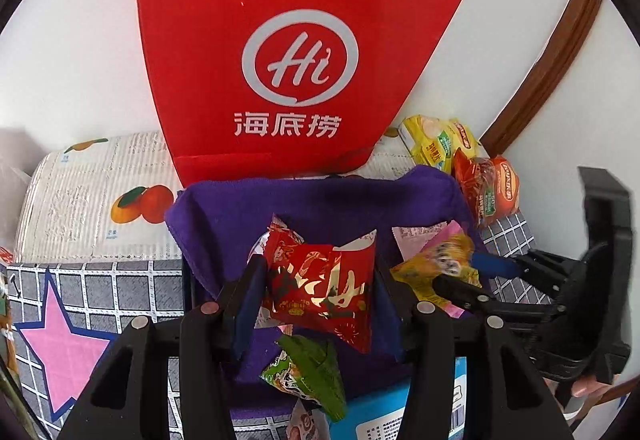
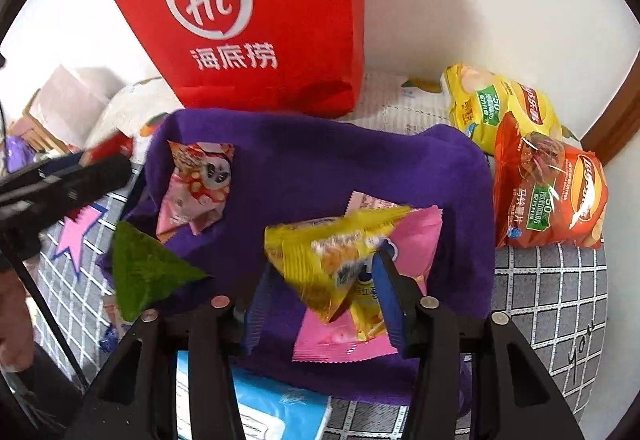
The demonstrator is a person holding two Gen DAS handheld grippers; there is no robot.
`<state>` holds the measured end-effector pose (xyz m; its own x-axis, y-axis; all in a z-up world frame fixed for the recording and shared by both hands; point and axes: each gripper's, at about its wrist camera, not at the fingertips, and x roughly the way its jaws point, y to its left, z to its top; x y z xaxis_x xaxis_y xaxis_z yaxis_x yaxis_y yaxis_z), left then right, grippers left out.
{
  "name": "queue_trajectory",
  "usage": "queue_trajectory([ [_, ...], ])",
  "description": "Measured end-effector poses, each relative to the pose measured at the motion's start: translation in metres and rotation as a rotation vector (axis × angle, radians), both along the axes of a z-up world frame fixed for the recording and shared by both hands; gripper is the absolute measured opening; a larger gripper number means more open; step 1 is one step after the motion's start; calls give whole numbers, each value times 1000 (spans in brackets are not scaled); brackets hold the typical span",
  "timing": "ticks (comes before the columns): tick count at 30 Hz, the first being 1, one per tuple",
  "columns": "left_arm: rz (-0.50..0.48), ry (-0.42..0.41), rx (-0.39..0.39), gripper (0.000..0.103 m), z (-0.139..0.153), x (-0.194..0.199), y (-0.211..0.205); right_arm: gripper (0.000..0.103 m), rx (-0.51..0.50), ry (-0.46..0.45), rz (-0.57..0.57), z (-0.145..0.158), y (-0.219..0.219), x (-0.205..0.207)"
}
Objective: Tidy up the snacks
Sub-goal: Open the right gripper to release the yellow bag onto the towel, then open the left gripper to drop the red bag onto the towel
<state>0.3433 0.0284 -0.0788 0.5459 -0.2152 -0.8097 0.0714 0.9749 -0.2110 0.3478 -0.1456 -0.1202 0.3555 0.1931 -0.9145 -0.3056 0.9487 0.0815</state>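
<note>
A container lined with purple cloth sits before a red paper bag. My left gripper stands open over it, with a red snack packet between the fingers, apparently loose. A green packet lies below it. My right gripper is open, with a yellow packet between its fingers above a pink packet. Another pink packet lies at the cloth's far left.
A yellow chip bag and an orange chip bag lie at the right near the wall. A blue box sits near the front. The surface has a grey checked cover with a pink star.
</note>
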Motion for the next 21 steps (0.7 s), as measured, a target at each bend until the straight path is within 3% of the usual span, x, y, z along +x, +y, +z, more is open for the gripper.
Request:
queue_trajectory([
  [3, 10, -2, 48, 50, -3, 1, -5, 58, 22, -19, 5, 6, -1, -2],
  [21, 11, 95, 97, 50, -31, 16, -13, 62, 138, -137, -87, 51, -27, -16],
])
